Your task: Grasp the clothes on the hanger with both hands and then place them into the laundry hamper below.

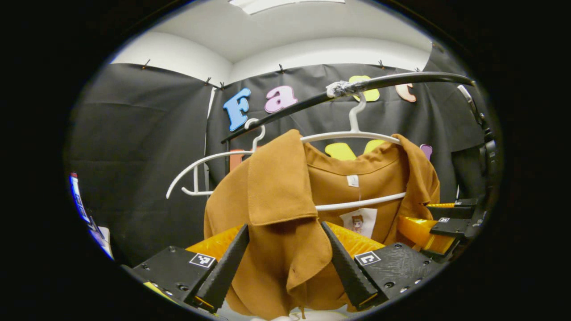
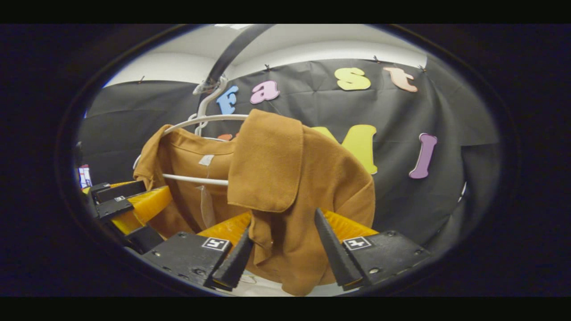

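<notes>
We've got a brown jacket [image 1: 285, 209] draped on a white hanger [image 1: 352, 133], collar flopped open, hanging from the dark rail [image 1: 401, 80]

Left hand-held gripper [image 1: 285, 254] fingers spread wide, right hand-held gripper [image 2: 283, 243] likewise spread, both level

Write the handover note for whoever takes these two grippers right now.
Left gripper: open, fingers either side of one front panel of the brown jacket, not closed on it.
Right gripper: open, straddling the jacket's other front panel the same way.
The jacket hangs on a white hanger hooked over the dark rail; a second white hanger hangs bare beside it.
Done: both grippers lined up on the cloth.
Left: close both, lift the jacket off the hanger, lower it into the hamper.
</notes>
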Motion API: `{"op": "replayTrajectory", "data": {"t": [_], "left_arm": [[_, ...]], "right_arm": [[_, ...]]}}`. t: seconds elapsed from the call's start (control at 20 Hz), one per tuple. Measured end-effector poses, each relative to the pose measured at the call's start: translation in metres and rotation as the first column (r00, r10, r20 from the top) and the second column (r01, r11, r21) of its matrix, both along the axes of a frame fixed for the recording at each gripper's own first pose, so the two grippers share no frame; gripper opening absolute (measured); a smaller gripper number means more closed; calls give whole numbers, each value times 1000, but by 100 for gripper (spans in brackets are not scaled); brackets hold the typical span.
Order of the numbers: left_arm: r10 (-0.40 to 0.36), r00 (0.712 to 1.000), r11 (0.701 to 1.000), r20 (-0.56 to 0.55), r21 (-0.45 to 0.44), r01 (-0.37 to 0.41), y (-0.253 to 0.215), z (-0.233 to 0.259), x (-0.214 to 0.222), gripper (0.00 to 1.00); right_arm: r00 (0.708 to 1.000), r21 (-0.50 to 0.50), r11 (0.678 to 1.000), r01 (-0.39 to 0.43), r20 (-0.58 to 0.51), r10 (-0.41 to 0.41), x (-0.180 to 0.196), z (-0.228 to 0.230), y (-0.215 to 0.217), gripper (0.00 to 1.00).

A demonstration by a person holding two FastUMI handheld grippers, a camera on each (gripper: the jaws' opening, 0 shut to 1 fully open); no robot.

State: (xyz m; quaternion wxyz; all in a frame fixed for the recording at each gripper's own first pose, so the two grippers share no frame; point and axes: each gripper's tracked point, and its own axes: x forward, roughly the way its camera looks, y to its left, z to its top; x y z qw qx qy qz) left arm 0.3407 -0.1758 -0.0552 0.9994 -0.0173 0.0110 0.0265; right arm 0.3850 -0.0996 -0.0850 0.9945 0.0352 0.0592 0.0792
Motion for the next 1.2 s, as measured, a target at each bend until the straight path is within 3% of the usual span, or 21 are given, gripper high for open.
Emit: {"op": "replayTrajectory", "data": {"t": [0.05,0.2,0.35,0.45,0.5,0.55,0.75,0.9,0.95,1.05,1.2], "left_arm": [[8,1000,1000,1,0,-8,3,-1,2,96],[22,1000,1000,-3,-15,-22,10,-3,10,96],[12,1000,1000,-15,-15,-12,9,-6,14,100],[27,999,1000,-28,-10,-27,13,-10,20,80],[23,999,999,-40,-21,-24,13,-12,22,80],[6,999,999,-54,-42,-8,11,-15,24,74],[26,996,996,-85,-87,-33,24,-22,28,19],[-14,997,997,-76,-71,8,24,-21,30,6],[-26,997,998,-74,-62,22,25,-21,29,11],[-40,996,997,-80,-63,35,26,-21,28,0],[-69,994,997,-85,-52,65,30,-21,24,4]], "right_arm": [[1000,2,1000,-10,2,10,2,0,0,70],[999,11,999,-42,-4,42,10,-1,-1,56],[998,32,998,-56,-5,56,9,-2,-5,40],[998,32,997,-65,-3,66,7,-1,-6,28],[998,31,997,-69,-1,69,7,0,-6,25],[997,33,997,-76,0,76,7,-1,-6,19],[994,29,993,-111,-4,111,9,-2,-5,11],[989,71,987,-143,-21,145,11,-4,-1,7],[986,83,983,-161,-27,164,12,-5,0,6],[977,127,971,-202,-45,210,13,-8,3,5],[947,235,926,-294,-60,316,11,-5,8,5]]}}
